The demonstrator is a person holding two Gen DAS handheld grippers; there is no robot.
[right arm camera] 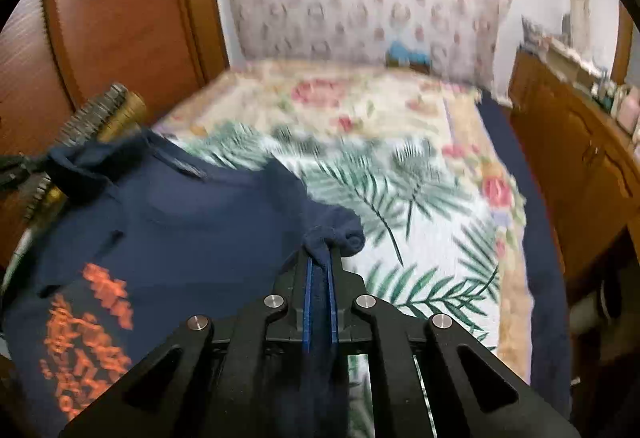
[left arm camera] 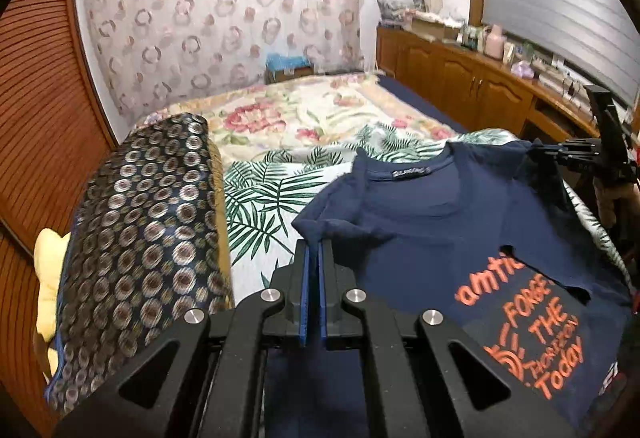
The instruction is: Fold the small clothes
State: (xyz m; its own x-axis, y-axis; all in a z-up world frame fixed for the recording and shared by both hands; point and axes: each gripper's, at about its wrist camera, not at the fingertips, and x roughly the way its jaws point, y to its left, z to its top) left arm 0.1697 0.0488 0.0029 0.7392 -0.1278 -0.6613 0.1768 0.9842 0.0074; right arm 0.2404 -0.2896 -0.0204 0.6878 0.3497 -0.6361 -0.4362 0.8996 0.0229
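Observation:
A small navy T-shirt (left arm camera: 432,213) with orange lettering is held up over the bed, collar away from me. My left gripper (left arm camera: 314,250) is shut on the shirt's left sleeve edge, with cloth running down between its blue pads. My right gripper (right arm camera: 320,258) is shut on the shirt's (right arm camera: 192,222) other sleeve, bunched between its fingers. In the left wrist view the right gripper (left arm camera: 560,151) shows at the far right, holding that shoulder. In the right wrist view the left gripper (right arm camera: 24,165) shows at the far left, on the opposite shoulder.
A palm-leaf sheet (left arm camera: 272,197) and a floral quilt (left arm camera: 288,117) cover the bed. A dark patterned bolster (left arm camera: 144,234) lies along the left side. Wooden cabinets (left arm camera: 472,85) with clutter run along the right. A patterned curtain (left arm camera: 224,9) hangs behind.

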